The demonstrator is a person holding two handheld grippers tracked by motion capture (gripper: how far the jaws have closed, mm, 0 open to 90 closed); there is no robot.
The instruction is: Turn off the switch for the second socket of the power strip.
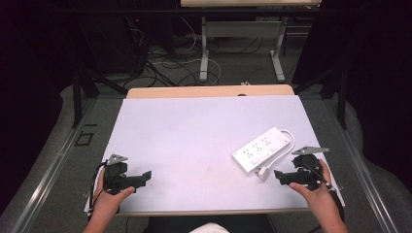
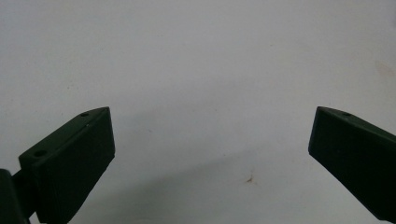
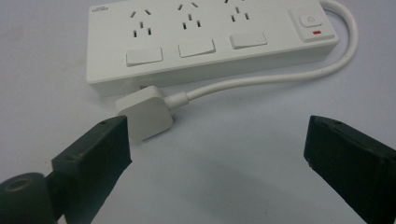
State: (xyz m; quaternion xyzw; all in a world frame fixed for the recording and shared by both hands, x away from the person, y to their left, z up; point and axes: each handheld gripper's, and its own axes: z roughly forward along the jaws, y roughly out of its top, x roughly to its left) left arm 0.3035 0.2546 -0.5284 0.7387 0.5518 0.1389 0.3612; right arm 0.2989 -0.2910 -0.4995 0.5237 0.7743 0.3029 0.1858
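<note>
Here the power strip (image 1: 263, 148) lies near the table's (image 1: 184, 126) right edge, its plug (image 3: 145, 113) just beside the right gripper (image 3: 215, 149), jaws apart; probably close squarely on the plug. The left gripper (image 2: 210, 154) gapes over bare table

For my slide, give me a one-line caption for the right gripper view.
Open right gripper faces a white power strip, its plug beside one jaw.
</note>
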